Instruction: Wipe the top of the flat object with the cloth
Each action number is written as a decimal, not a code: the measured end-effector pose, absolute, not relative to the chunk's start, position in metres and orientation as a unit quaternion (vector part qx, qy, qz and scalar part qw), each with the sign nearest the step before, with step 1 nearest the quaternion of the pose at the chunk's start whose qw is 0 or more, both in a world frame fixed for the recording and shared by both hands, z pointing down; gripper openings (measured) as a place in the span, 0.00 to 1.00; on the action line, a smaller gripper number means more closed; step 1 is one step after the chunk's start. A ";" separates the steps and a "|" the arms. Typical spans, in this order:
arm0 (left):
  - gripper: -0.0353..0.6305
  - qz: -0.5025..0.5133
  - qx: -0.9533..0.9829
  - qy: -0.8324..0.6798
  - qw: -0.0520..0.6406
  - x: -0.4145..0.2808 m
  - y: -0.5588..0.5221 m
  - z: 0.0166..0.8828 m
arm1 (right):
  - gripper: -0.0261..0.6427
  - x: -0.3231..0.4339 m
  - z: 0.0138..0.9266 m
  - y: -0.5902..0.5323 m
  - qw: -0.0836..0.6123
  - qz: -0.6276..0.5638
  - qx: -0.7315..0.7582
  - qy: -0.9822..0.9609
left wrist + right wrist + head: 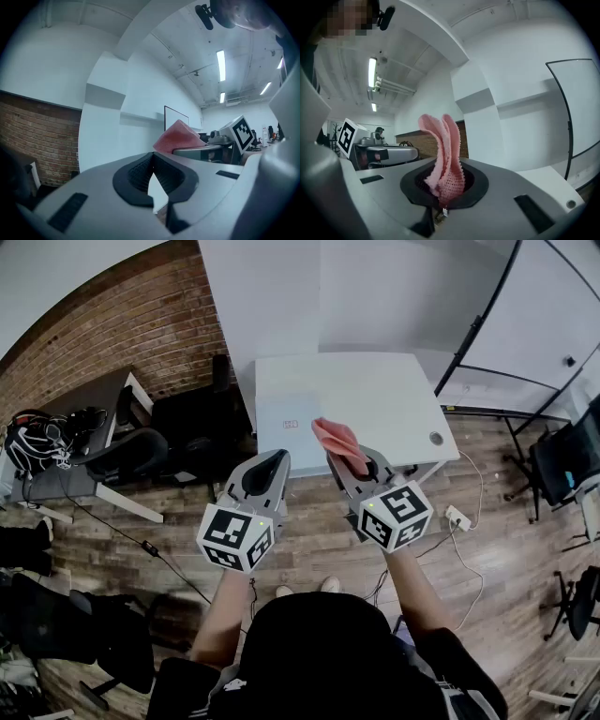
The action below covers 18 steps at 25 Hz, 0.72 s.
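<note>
A pale flat sheet [278,434] lies on the left part of the white table [375,395]. My right gripper [356,467] is shut on a pink cloth [338,441], held up in the air over the table's near edge, just right of the sheet. In the right gripper view the cloth [443,154] stands up out of the closed jaws [443,190]. My left gripper [277,459] hovers beside it at the sheet's near edge, shut and empty. The left gripper view shows its jaws [153,172] meeting, with the cloth [180,138] beyond.
A black office chair [131,454] and a desk with cables [47,442] stand to the left, by a brick wall [112,334]. A power strip [457,517] lies on the wooden floor at the right. More chairs [562,465] stand at the far right.
</note>
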<state>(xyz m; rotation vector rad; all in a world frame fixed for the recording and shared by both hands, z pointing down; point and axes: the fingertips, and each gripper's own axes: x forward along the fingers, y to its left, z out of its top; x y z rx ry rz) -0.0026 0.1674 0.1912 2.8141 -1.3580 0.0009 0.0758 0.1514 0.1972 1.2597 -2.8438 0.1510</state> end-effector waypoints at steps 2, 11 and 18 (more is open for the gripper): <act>0.07 -0.004 0.900 -0.436 0.012 -0.001 0.168 0.190 | 0.11 0.077 0.196 0.153 0.010 0.045 0.405 -0.913; 0.07 -0.015 0.900 -0.434 0.028 0.012 0.171 0.188 | 0.11 0.092 0.195 0.156 0.008 0.035 0.408 -0.912; 0.07 -0.012 0.897 -0.441 0.031 0.033 0.170 0.191 | 0.11 0.116 0.203 0.153 0.013 0.037 0.416 -0.909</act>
